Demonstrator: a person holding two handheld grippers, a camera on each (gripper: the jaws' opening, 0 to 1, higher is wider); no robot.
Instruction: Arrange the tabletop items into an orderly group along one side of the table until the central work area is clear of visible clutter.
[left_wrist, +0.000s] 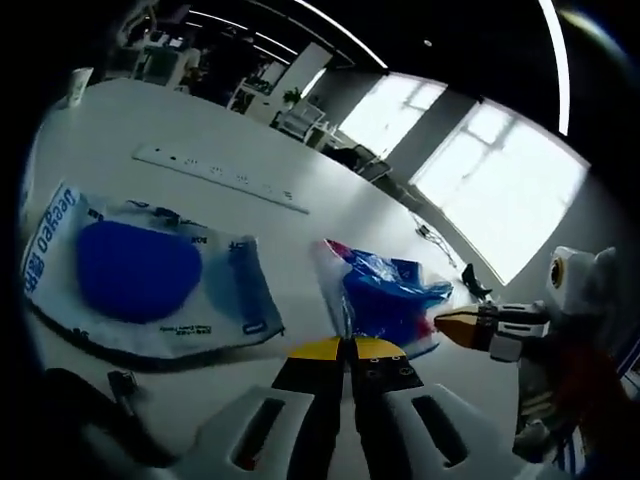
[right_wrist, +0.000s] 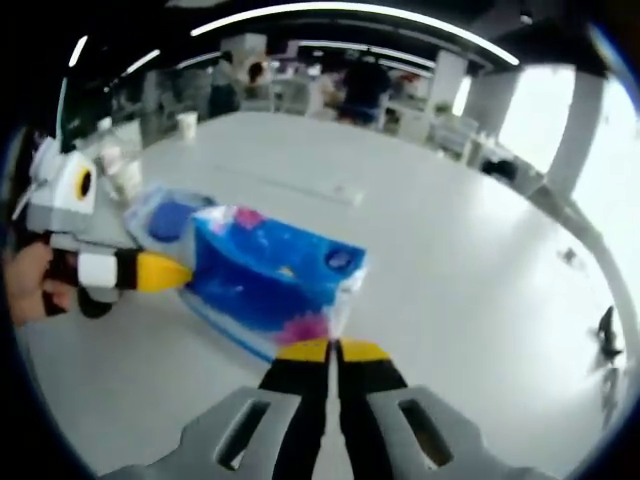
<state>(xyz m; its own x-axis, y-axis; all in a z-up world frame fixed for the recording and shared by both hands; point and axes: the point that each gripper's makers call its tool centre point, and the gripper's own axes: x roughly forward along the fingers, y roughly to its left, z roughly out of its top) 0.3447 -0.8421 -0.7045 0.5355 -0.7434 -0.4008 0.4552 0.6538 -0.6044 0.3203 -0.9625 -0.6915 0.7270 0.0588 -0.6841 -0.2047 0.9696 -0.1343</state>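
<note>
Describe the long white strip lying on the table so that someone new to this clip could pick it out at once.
On the big white table, look past the flat plastic package with a dark blue round pad inside, toward the windows. The white power strip lies there by itself: long, narrow and rigid, with a row of small sockets along its top, unlike the soft, crinkled blue packages nearer the grippers.

Broad white table (left_wrist: 330, 190), long and bare toward its far edge. Beyond it large bright windows (left_wrist: 500, 190), dark ceiling crossed by strip lights (right_wrist: 350, 12), pale columns (right_wrist: 575, 120), blurred desks and standing people (right_wrist: 365, 85) in back.
</note>
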